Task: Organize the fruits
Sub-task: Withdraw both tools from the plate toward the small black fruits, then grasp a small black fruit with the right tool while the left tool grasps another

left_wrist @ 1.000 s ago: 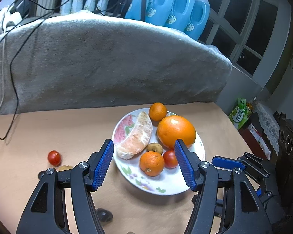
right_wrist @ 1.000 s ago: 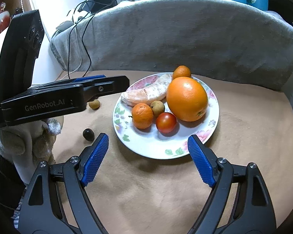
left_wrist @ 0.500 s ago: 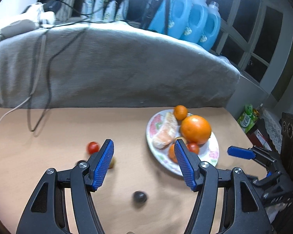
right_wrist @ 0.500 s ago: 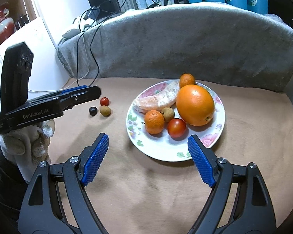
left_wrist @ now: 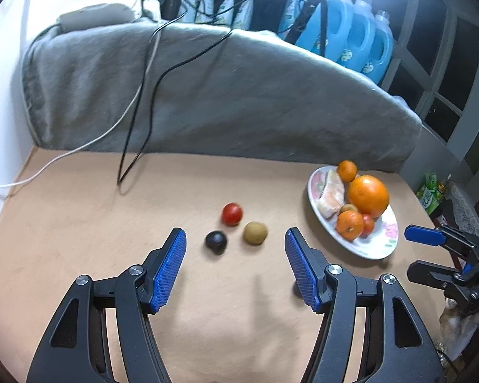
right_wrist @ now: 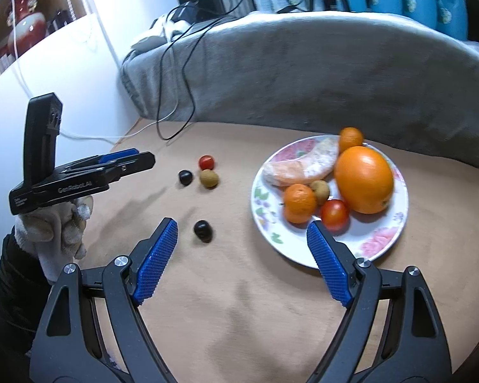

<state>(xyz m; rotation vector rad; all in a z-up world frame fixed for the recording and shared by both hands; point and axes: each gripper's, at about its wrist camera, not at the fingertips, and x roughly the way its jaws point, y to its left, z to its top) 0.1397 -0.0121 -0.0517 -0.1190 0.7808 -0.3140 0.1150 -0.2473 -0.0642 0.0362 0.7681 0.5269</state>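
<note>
A flowered plate [right_wrist: 388, 239] [left_wrist: 383, 244] holds a big orange [right_wrist: 363, 178], two tangerines, a peeled pomelo piece [right_wrist: 300, 164], a small brown fruit and a red tomato [right_wrist: 334, 214]. Loose on the table lie a red tomato [left_wrist: 232, 214] [right_wrist: 206, 161], a brown fruit [left_wrist: 255, 232] [right_wrist: 209, 178] and a dark fruit [left_wrist: 216, 242] [right_wrist: 185, 177]. My left gripper [left_wrist: 236, 268] is open just short of these three. A second dark fruit [right_wrist: 203, 230] lies between my open right gripper's [right_wrist: 242, 252] fingers.
A grey blanket [left_wrist: 239, 95] covers the back behind the round tan table [left_wrist: 79, 223], with black and white cables [left_wrist: 143, 102] trailing over it. Blue detergent bottles [left_wrist: 361, 32] stand behind. The table edge curves away at right.
My left gripper has swung left from over the plate to face the three loose fruits. My right gripper has moved slightly forward and left, the plate now lying to its right.
</note>
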